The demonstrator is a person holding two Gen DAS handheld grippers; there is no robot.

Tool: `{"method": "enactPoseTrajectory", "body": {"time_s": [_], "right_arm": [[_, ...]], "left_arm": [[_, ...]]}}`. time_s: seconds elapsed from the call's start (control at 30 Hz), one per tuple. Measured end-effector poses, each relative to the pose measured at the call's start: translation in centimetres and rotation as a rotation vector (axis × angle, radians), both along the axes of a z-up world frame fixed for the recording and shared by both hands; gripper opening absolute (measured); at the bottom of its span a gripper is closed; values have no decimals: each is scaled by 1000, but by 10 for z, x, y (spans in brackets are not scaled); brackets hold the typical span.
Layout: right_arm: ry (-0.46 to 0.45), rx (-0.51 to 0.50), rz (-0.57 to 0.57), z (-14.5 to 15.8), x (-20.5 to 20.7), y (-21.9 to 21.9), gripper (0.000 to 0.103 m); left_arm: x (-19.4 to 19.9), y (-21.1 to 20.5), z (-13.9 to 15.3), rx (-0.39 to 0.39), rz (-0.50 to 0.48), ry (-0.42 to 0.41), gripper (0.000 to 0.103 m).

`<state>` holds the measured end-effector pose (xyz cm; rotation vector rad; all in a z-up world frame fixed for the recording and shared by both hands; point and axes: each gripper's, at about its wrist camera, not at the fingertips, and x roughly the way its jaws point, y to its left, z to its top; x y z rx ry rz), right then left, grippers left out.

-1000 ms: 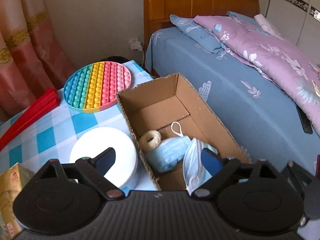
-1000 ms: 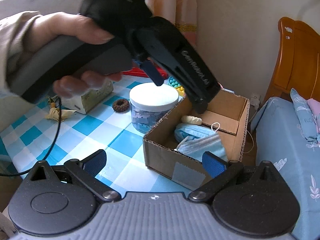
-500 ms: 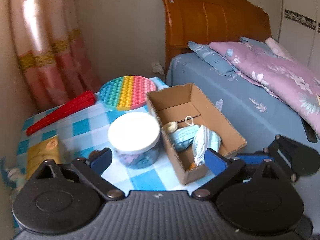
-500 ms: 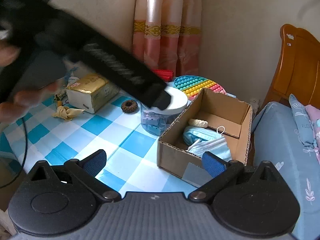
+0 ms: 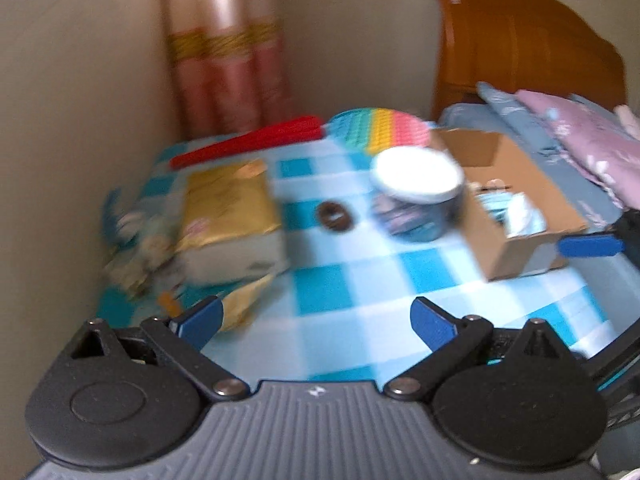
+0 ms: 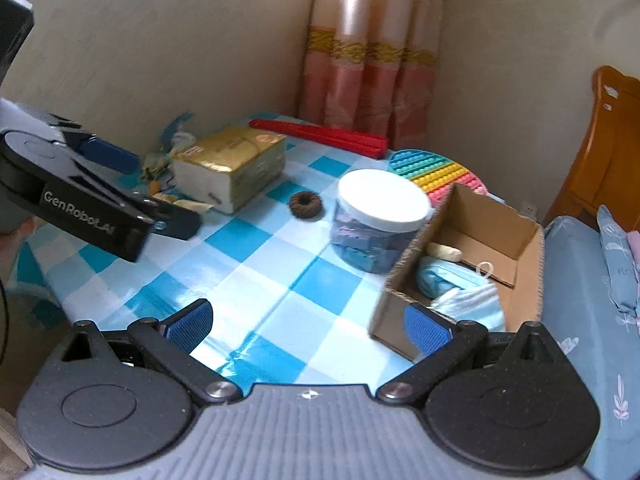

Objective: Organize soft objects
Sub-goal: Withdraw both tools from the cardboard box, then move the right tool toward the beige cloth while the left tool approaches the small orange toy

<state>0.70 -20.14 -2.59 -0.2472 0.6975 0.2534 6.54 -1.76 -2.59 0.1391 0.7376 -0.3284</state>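
Left gripper (image 5: 316,320) and right gripper (image 6: 306,326) over the checked desk (image 6: 256,276), both jaws wide and empty, brown scrunchie (image 6: 305,205) beside the white-lidded jar (image 6: 380,220), face masks (image 6: 460,292) in the cardboard box (image 6: 520,240).

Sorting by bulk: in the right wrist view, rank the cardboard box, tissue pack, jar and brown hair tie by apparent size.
1. cardboard box
2. tissue pack
3. jar, close to the pack, so unsure
4. brown hair tie

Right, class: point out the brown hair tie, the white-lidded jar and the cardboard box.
brown hair tie (image 6: 306,205), right wrist view, on its ring.
white-lidded jar (image 6: 382,198), right wrist view, on the lid's top.
cardboard box (image 6: 486,222), right wrist view, on the far inner wall.
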Motion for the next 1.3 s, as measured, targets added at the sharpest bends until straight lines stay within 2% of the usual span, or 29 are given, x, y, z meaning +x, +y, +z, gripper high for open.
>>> {"method": "enactPoseTrajectory", "body": {"time_s": [0.23, 0.5, 0.7, 1.1, 1.3], "right_arm": [[45, -7, 36, -13, 15, 29, 103], [75, -2, 52, -28, 46, 61, 103], [80, 29, 66, -36, 75, 82, 103], [128, 91, 100, -57, 127, 135, 103], [108, 104, 68, -66, 139, 153, 103]], "left_arm": [[1, 45, -28, -22, 96, 47, 100], [-4, 71, -48, 84, 132, 59, 100], [-2, 90, -58, 109, 177, 105, 100], [-4, 106, -66, 139, 221, 141, 100], [-1, 107, -69, 136, 225, 151, 100]]}}
